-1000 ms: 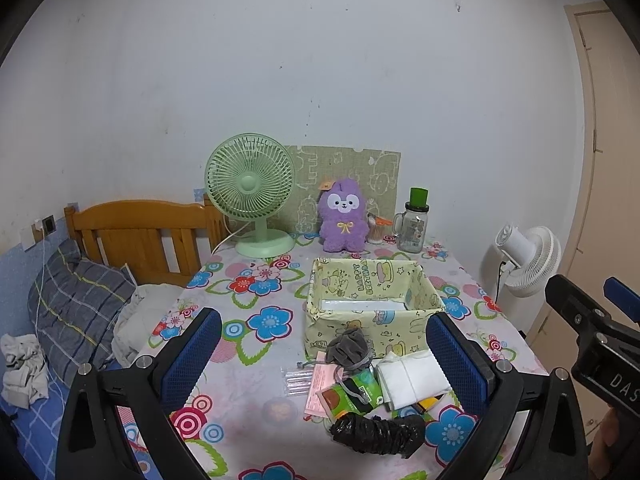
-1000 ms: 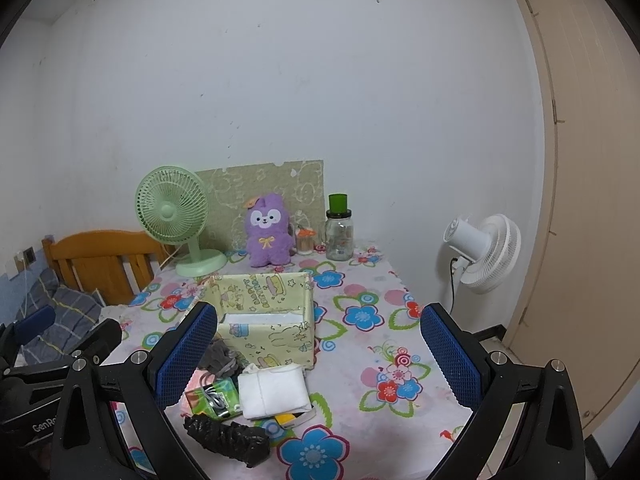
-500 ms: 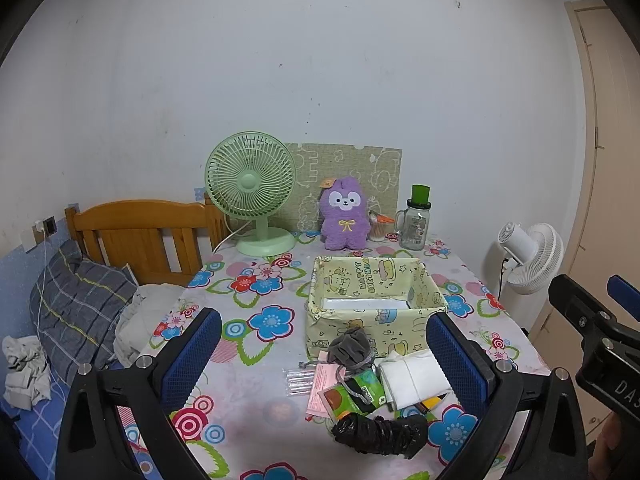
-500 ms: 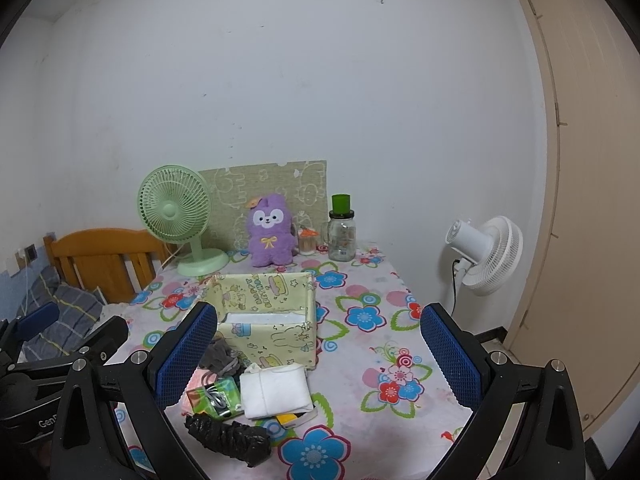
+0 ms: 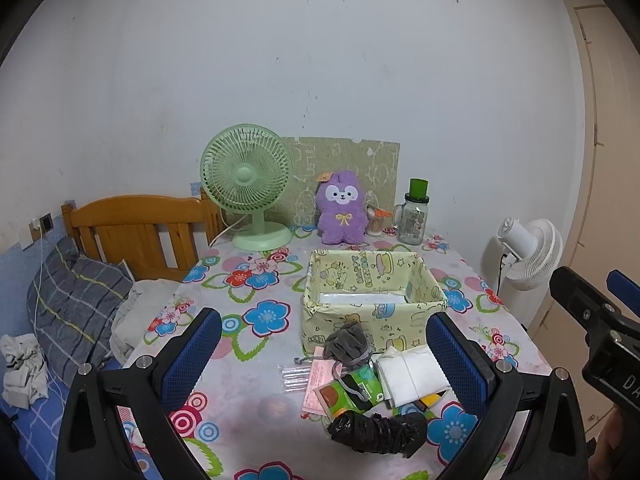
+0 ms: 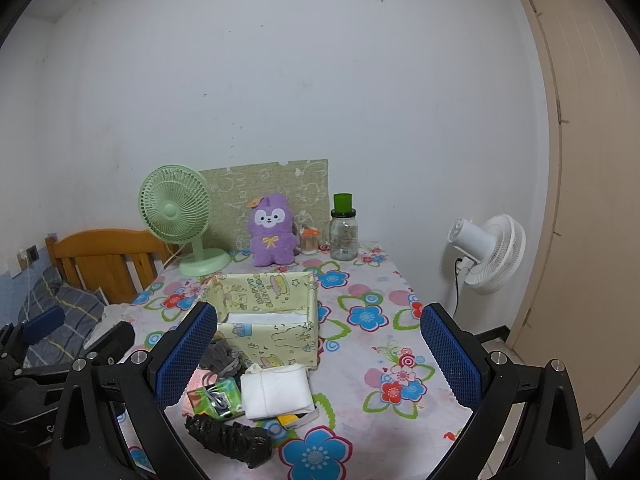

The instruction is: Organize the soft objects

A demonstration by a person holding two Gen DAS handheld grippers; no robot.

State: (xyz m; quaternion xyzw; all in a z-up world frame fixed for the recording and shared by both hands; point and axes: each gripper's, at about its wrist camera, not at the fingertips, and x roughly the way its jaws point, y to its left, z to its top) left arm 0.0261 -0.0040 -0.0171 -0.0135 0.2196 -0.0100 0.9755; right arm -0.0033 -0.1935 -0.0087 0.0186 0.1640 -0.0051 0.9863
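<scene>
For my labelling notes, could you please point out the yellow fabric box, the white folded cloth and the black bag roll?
yellow fabric box (image 5: pixel 372 326): left wrist view, front wall.
white folded cloth (image 6: pixel 277 391): right wrist view, top face.
black bag roll (image 5: pixel 378 432): left wrist view, middle.

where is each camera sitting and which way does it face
Left wrist: on the left gripper, above the table's near edge, facing the yellow fabric box and back wall; its own open blue-padded fingers show, with the right gripper at the right edge.
Right wrist: on the right gripper, further right, facing the same wall; its open fingers show, with the left gripper at the lower left.
Shared: the box, purple plush toy, green desk fan, black bag roll.
</scene>
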